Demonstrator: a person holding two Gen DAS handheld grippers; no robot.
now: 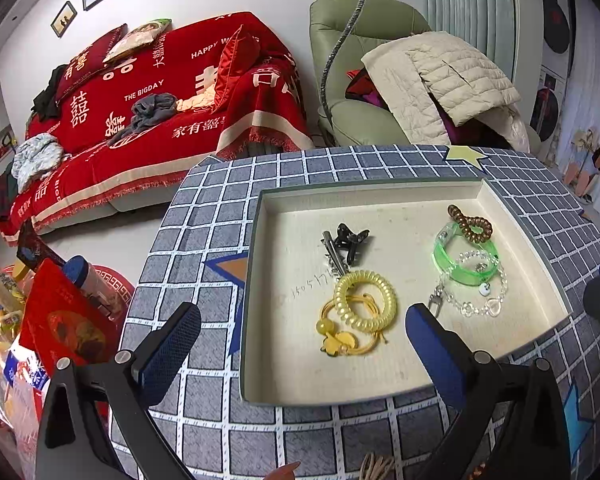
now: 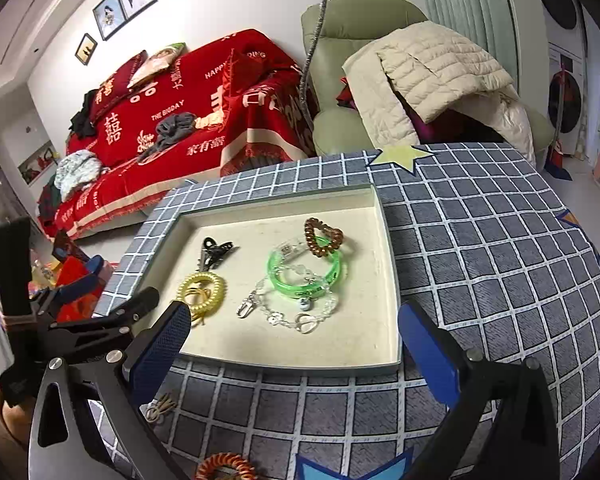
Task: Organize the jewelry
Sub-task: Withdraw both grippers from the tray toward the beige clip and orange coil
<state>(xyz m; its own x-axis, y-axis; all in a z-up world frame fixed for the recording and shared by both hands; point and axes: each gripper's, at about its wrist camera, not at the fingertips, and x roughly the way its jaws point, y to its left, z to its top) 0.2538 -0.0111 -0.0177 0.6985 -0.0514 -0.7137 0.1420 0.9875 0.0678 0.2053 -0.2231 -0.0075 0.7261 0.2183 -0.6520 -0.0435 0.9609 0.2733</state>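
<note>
A shallow cream tray [image 1: 380,194] [image 2: 392,280] sits on the checked tablecloth. In it lie a black claw clip [image 1: 350,242] [image 2: 216,252], a yellow coil hair tie [image 1: 366,300] [image 2: 202,292] over a yellow bead tie [image 1: 336,340], a green bangle [image 1: 460,256] [image 2: 304,276], a brown coil tie [image 1: 472,222] [image 2: 322,236] and a clear bead bracelet [image 1: 476,300] [image 2: 296,316]. My left gripper [image 1: 304,350] is open and empty over the tray's near edge. My right gripper [image 2: 294,348] is open and empty just in front of the tray. An orange coil tie [image 2: 224,466] and a tan cord piece [image 2: 160,408] lie on the cloth near me.
The table is covered by a grey-blue checked cloth [image 2: 500,260] with star patches. A red-covered sofa [image 1: 160,112] and a green armchair with a cream jacket [image 1: 440,76] stand behind. Red packaging and clutter [image 1: 60,320] sit at the left, beside the table.
</note>
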